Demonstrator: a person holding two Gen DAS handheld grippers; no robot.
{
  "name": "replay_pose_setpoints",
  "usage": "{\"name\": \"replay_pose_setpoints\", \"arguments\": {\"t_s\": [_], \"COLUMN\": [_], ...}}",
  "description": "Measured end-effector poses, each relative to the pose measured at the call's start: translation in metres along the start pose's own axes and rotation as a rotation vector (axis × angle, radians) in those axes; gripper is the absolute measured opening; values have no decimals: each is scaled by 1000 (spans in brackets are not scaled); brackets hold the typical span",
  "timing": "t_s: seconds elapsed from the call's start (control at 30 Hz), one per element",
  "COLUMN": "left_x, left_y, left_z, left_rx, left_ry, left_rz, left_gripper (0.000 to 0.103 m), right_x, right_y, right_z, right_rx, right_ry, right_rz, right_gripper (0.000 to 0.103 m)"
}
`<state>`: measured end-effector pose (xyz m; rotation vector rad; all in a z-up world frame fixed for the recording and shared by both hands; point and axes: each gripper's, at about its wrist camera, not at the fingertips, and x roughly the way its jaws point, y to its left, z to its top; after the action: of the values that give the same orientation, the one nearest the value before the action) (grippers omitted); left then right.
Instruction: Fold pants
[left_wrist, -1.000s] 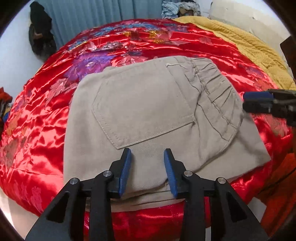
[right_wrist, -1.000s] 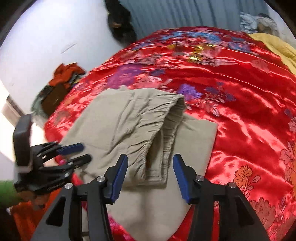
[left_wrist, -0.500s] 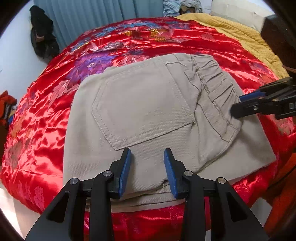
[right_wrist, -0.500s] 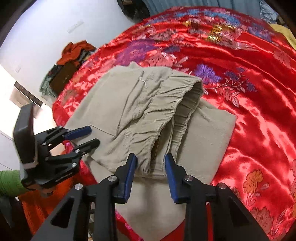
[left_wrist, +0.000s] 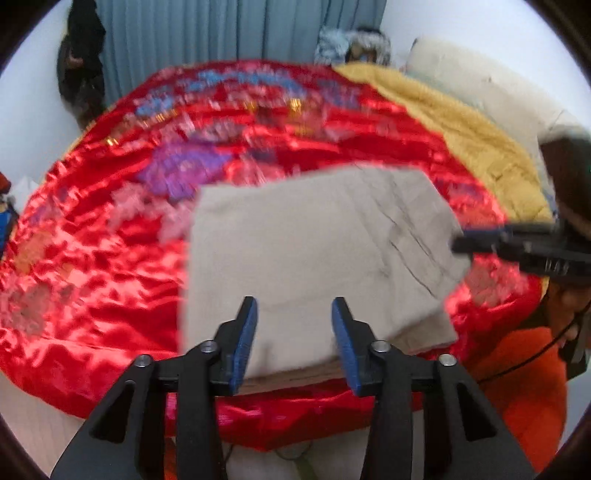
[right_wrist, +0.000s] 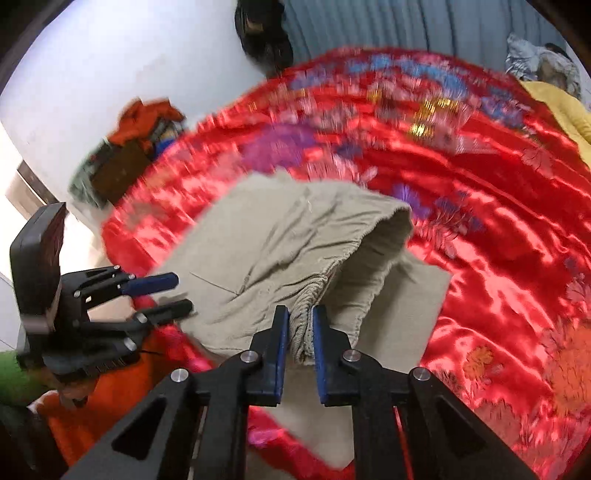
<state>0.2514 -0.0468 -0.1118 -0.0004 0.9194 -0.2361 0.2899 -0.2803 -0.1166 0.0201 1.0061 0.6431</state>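
Folded beige pants (left_wrist: 314, 251) lie near the front edge of a red satin bedspread (left_wrist: 92, 277). My left gripper (left_wrist: 294, 332) hovers over their near edge. Its jaws are opening, and the cloth lies flat in the wide gap without being pinched. In the right wrist view the left gripper (right_wrist: 166, 295) sits at the pants' left edge. My right gripper (right_wrist: 299, 332) has its jaws closing, with the blue pads pinching the gathered elastic waistband (right_wrist: 301, 314) and lifting it. In the left wrist view the right gripper (left_wrist: 461, 242) shows at the pants' right edge.
A yellow blanket (left_wrist: 480, 147) covers the bed's far right, with a pale pillow (left_wrist: 480, 85) behind it. Blue curtains (left_wrist: 221, 37) and a dark hanging garment (left_wrist: 79, 66) stand at the back. A clothes pile (right_wrist: 144, 125) lies beside the bed. The person's orange top (left_wrist: 517, 387) is close by.
The right jaws closed from wide apart onto the waistband. Both grippers rose, and the waistband side lifted with the right one. The left jaws widened.
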Motion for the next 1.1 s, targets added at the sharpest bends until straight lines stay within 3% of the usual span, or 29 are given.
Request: {"name": "replay_pose_setpoints", "arguments": {"t_s": [0.1,0.23,0.3,0.4,0.47,0.5,0.57,0.67,0.73,0.8,0.87,0.93,1.0,1.03,1.1], "left_x": [-2,39,60,90,91,86,73,60,62,71,77,75,77,82,93], "left_y": [11,11,9,1,-5,-7,-6,-2,4,10,21,40,59,72,82], "left_z": [-4,-18,-25,-37,-35,-32,-24,-12,-5,-3,-1,1,4,7,11], "left_rx": [4,34,70,153,179,179,150,96,69,59,41,-11,-74,-118,-155], "left_ry": [-6,75,124,172,169,171,160,122,123,152,184,187,191,201,223], "left_rz": [36,87,112,196,222,220,161,113,109,118,130,100,75,65,29], "left_gripper": [49,43,37,36,36,37,53,68,69,69,69,72,80,80,80], "right_x": [-9,30,38,32,21,13,-4,-16,-7,19,52,48,20,8,0], "right_y": [-21,-57,-66,-65,-57,-52,-41,-32,-30,-37,-52,-62,-77,-87,-110], "right_z": [-34,-90,-104,-99,-88,-83,-67,-50,-42,-40,-49,-56,-64,-68,-74], "right_rx": [102,255,308,334,289,263,211,194,184,201,224,253,364,421,537], "right_ry": [-1,88,54,25,22,7,-49,-131,-148,-109,12,-7,-98,-139,-159], "right_rz": [6,-44,-22,-13,-58,-97,-145,-75,-22,-23,-113,-93,-26,9,86], "right_gripper": [13,12,14,19,25,25,25,25,25,25,22,22,43,63,68]}}
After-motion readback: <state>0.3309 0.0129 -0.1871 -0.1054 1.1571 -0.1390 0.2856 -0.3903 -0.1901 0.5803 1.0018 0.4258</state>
